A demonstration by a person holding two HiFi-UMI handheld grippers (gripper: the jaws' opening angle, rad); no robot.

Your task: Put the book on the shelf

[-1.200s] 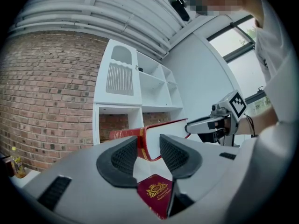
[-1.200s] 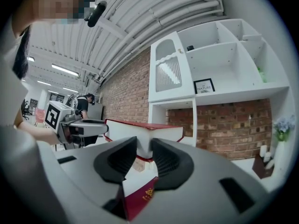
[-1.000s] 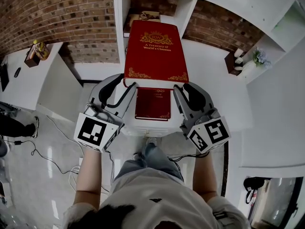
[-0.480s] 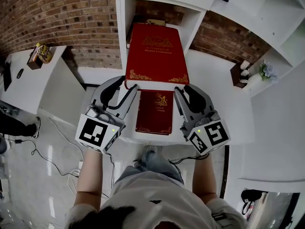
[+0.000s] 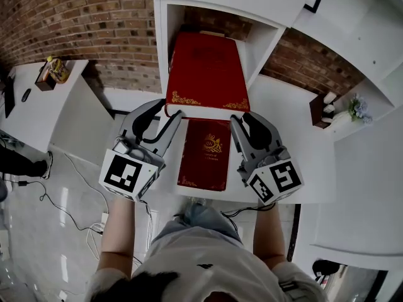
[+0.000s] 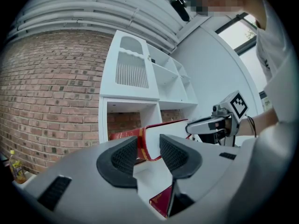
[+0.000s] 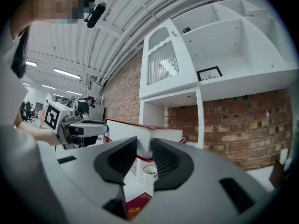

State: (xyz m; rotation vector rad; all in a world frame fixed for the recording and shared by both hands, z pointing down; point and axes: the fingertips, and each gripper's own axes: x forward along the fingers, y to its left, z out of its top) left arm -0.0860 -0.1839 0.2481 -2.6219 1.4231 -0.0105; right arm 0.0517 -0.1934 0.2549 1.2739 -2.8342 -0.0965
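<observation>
Task object: a large red book [image 5: 206,74] with gilt corner ornaments, carried flat and level between the two grippers.
Position of the book: its far end lies in the shadow of the open lower compartment of the white shelf [image 5: 161,49]; its near edge projects out over the white table [image 5: 280,115].
Left gripper [image 5: 165,112]: jaws pinch the book's near-left corner. The left gripper view shows the ribbed pads on either side of the cover and page block.
Right gripper [image 5: 244,118]: jaws pinch the near-right corner. The right gripper view shows the pads closed on the white page edge.
Attitude of the grippers: both point level toward the shelf, one at each side of the book's near edge.
Second book: a smaller red book [image 5: 204,155] lies flat on the table below the carried one, between the two grippers, and touches neither.
Cup: a white cup [image 7: 149,173] stands on the table beneath the carried book, visible in the right gripper view.
Background: a brick wall [image 5: 75,17] behind the shelf.
Operator: forearms extend from the bottom edge of the head view to the two grippers.
</observation>
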